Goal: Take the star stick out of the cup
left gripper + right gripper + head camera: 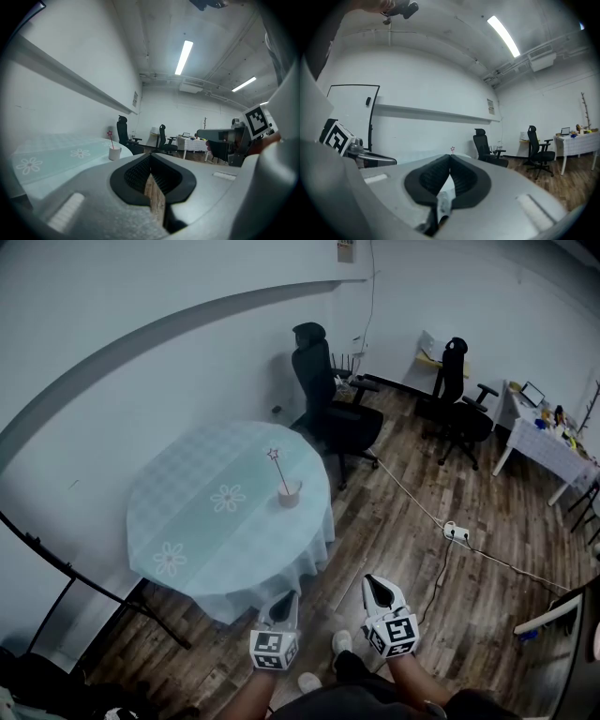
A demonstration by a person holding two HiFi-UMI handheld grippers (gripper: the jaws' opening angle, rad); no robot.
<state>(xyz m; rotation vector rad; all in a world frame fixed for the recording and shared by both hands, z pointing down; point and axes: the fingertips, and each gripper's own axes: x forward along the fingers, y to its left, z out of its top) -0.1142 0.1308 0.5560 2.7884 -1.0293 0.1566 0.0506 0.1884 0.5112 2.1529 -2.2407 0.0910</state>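
With the left gripper [286, 602] and right gripper [377, 585] both closed, empty and well short of the round table [187, 512], an off-centre grab at the star stick [277, 471], leaning in the cup [289, 495] near the table's chair-side edge, could topple that cup.

Both grippers are held low in front of the body, side by side and a bit apart, pointing forward and away. The left gripper [285, 599] sits slightly lower in the head view than the right gripper [374, 581]. Bare forearms [246, 697] come up from the bottom edge, one behind each gripper, with the marker cubes [274, 650] facing up at the camera. In the left gripper view the jaws are pressed together at the tips with nothing between them. Right gripper view, same deal: tips touching, empty. Each one shows up off to the side in the other's camera.
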